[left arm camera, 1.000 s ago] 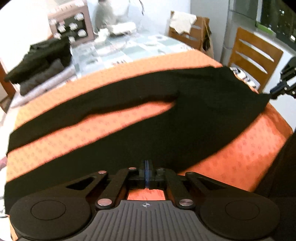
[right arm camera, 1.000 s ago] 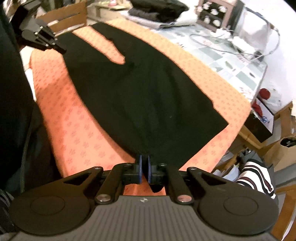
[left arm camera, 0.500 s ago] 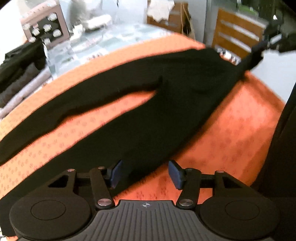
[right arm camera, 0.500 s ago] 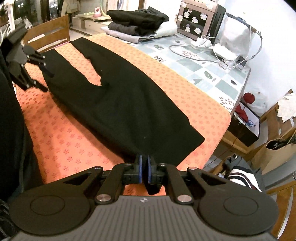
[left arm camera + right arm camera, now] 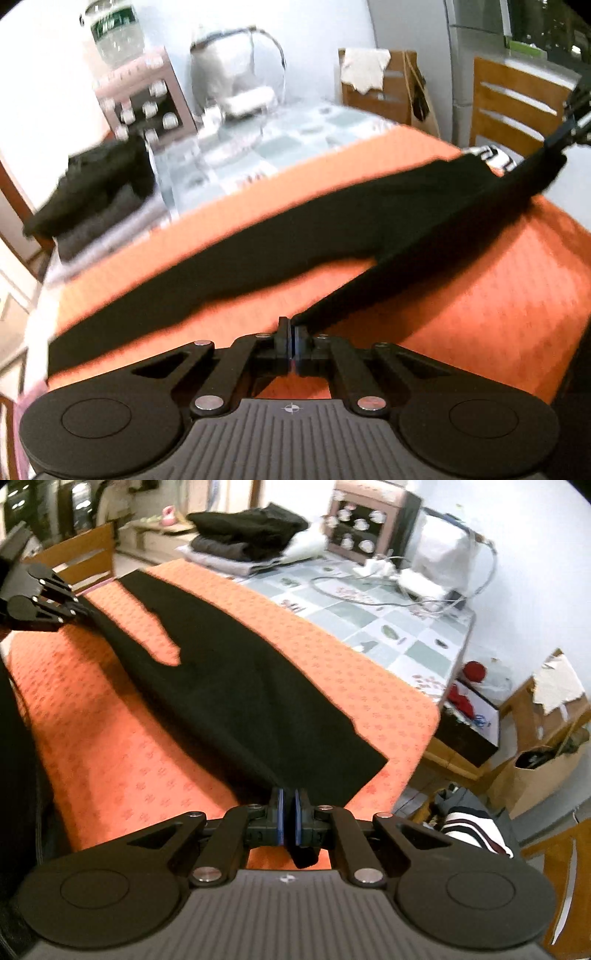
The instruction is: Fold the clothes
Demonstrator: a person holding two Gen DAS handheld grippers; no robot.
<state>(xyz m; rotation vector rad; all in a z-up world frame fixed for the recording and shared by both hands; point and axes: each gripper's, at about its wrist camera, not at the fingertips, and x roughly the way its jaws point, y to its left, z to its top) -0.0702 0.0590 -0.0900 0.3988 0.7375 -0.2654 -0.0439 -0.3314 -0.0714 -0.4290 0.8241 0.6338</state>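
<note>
While the black trousers (image 5: 236, 686) lay stretched along the orange cloth (image 5: 110, 746) that covered the near part of the desk (image 5: 417, 635), we had both tools clenched on them. Our right tool (image 5: 289, 814) gripped a corner of the wide waist end, a flap of black fabric hanging down between its blue-lined pads, and that near edge rose off the cloth toward the pads. Our left tool (image 5: 291, 341) was closed tight on the edge of the nearer leg, which ran taut and raised from its fingers up toward the right tool (image 5: 570, 125) at the far right of that view. In the right wrist view we saw the left tool (image 5: 74, 607) at the far left, pressed together on the same leg where it lifted from the cloth. The other leg (image 5: 192, 280) lay flat on the orange cloth, apart from the raised one, with a wedge of orange showing between them.

Beyond the cloth, on the tiled part of the desk, we saw a pile of folded dark clothes (image 5: 247, 535), a pink box (image 5: 369, 524) with white knobs, and white cables (image 5: 388, 587). Wooden chairs (image 5: 517, 107) stood past the desk's end. The left wrist view was blurred.
</note>
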